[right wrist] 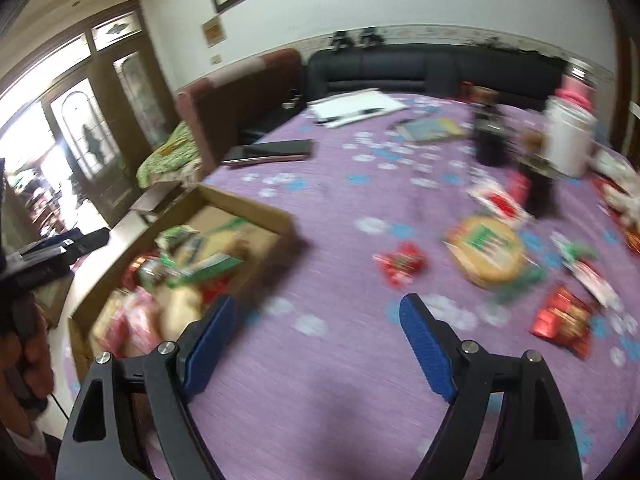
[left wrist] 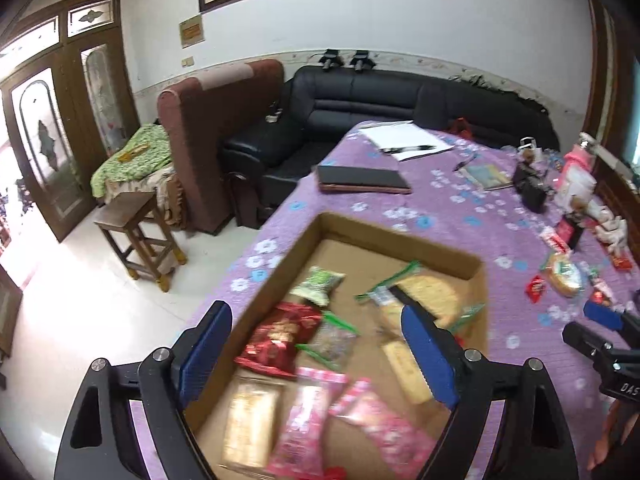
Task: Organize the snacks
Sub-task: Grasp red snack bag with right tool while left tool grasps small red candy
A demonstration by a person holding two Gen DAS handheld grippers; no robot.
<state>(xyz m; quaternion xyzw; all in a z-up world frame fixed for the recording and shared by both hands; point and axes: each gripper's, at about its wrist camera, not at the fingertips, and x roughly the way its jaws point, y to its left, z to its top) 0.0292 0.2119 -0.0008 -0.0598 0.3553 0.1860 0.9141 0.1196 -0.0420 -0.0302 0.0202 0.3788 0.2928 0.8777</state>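
Both tools are empty-handed: the left gripper (left wrist: 316,344) hangs with its jaws spread wide over the cardboard box (left wrist: 400,236), and the right gripper (right wrist: 318,338) is just as wide, over bare purple tablecloth (right wrist: 340,400) beside the box. Several snacks already lie in the box, a red packet (left wrist: 280,336) and pink wrappers (left wrist: 308,412) among them. More wait loose on the cloth: a small red snack packet (right wrist: 400,262), a round cracker pack (right wrist: 486,250) and a shiny red pouch (right wrist: 564,320). The right-hand view is smeared, so I'd worry about a hasty grab crushing the crackers or pinching up cloth with a flat pouch. A dark bottle (right wrist: 490,128) and a white jar (right wrist: 568,144) stand just behind the snacks and could be toppled by a long reach.
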